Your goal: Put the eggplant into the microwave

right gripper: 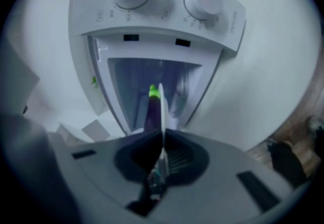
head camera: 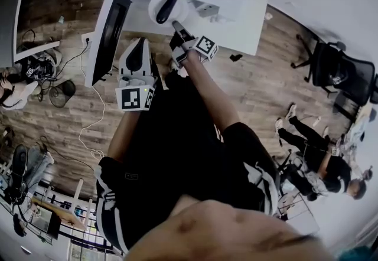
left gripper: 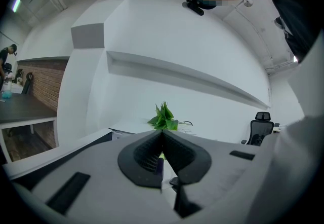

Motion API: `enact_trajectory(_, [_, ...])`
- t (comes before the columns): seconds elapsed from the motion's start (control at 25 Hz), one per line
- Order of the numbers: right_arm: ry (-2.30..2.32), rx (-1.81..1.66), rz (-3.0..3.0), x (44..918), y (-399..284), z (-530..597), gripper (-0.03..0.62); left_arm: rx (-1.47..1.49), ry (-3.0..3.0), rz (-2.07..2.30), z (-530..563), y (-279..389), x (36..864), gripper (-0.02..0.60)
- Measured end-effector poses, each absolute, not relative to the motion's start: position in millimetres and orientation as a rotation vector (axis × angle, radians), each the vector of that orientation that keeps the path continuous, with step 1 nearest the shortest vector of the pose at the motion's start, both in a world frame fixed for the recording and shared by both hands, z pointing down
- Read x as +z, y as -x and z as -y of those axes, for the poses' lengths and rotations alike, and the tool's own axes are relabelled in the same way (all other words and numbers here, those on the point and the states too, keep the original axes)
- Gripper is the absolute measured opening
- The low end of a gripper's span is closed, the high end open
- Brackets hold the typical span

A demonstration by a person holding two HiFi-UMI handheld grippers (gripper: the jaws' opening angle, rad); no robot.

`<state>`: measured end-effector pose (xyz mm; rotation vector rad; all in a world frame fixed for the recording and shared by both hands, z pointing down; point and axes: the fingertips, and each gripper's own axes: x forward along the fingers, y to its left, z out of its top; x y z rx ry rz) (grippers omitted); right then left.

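1. The person wore a black short-sleeved top [head camera: 177, 136], with white stripe markings on its sleeves [head camera: 263, 180].
2. The left gripper [head camera: 139, 41] had a pale grey shell with a dark inset, and behind it a cube [head camera: 136, 98] of black-and-white square markers.
3. The right gripper [head camera: 176, 25] bore a like marker cube [head camera: 207, 46].
4. Both grippers' fingers [left gripper: 144, 154] were black ribbed pads set in broad grey bodies with dark rectangular slots.
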<state>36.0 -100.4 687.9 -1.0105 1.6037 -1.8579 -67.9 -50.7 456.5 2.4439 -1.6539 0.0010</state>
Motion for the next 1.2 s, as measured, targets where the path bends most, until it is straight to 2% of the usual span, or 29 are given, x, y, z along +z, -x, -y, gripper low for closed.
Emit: enact_trajectory(1.2, [1.08,-1.838,-1.469,738,-36,152,0.038,0.005,-2.406,1.647,51,82,468,0.032])
